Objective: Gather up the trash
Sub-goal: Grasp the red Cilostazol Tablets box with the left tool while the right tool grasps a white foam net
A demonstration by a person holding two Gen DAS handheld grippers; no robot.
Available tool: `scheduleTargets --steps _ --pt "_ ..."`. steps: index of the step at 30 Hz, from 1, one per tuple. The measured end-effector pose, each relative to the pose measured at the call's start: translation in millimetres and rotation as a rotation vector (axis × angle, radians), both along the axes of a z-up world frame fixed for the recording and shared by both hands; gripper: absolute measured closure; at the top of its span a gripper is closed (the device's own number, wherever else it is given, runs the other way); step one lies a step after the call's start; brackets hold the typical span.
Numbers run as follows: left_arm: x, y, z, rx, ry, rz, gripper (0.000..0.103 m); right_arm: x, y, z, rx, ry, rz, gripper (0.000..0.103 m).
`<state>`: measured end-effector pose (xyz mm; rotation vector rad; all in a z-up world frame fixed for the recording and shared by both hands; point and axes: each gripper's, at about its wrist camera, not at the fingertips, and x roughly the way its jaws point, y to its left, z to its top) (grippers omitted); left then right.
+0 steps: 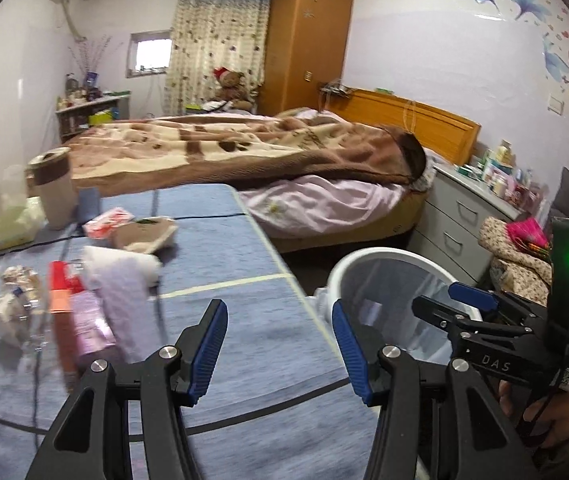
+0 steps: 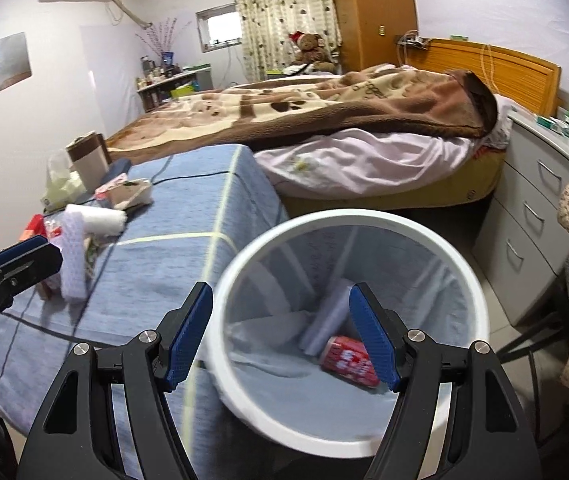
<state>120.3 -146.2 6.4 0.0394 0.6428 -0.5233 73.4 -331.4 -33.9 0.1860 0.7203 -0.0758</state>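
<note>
A: Right wrist view first — right gripper (image 2: 280,340) hangs directly over the white bin (image 2: 244,392), blue pads spread wide, nothing between them. Down inside lie a red packet (image 2: 346,358) with white print I can't read and a pale flat box (image 2: 324,320).

B: Left gripper (image 1: 280,354): jaws equally wide, empty, poised above the blue checked cloth (image 1: 244,280) at the table's edge. Trash sits well to its left: a lavender textured wrapper (image 1: 120,292), an orange-red carton (image 1: 58,292), crumpled clear plastic (image 1: 16,300).

A: Further back there's a tan cup with a brown band (image 1: 52,188), a tissue pack (image 1: 8,220) and a brown food tray (image 1: 146,234).

B: Room-wise, a bed (image 2: 364,168) with a brown blanket lies beyond the table, grey drawers (image 2: 532,216) to the right.

A: Writing: "DAS" reads on the right gripper's body in the left wrist view; a hand grips its handle beneath.
</note>
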Motion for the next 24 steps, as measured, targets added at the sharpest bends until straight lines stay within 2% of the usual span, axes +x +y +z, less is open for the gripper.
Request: scheduleTargets --steps 10,16,24 --pt "1.0 67.1 -5.5 0.003 -0.002 0.13 0.048 12.9 44.1 0.1 0.036 -0.029 0.101 0.031" --pt "5.1 108.6 -12.8 0.012 -0.005 0.199 0.042 23.7 72.0 -1.2 0.043 -0.03 0.17 0.031" --pt "24.0 148.3 -25.0 0.026 0.029 0.233 0.042 39.9 101.0 -5.7 0.07 -0.02 0.244 0.031"
